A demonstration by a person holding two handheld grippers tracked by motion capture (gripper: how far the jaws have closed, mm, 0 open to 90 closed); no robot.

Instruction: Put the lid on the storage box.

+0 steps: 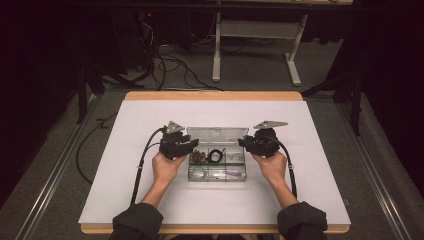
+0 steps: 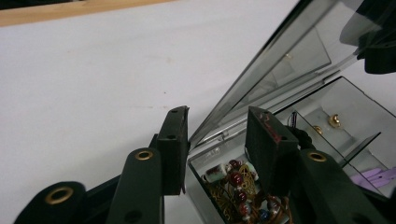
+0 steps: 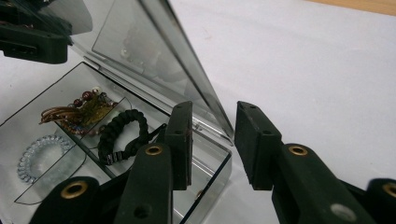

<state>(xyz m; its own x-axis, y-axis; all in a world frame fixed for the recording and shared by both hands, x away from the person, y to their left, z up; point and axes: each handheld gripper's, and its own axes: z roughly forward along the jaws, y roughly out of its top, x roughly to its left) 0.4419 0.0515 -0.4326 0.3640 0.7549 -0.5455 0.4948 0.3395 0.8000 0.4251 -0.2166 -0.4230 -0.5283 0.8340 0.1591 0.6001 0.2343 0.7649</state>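
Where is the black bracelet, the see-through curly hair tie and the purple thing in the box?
Black bracelet (image 3: 122, 135): right gripper view, on its braided band.
Hair tie (image 3: 41, 156): right gripper view, on the coil's left side.
Purple thing (image 2: 373, 177): left gripper view, on its middle, in the box's far compartment.

Dark room, grey carpet (image 1: 260, 65), white frame (image 1: 257, 30)

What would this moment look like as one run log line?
scene: clear box on white table, lid raised | left gripper: open, astride box's left end | right gripper: open, astride its right end
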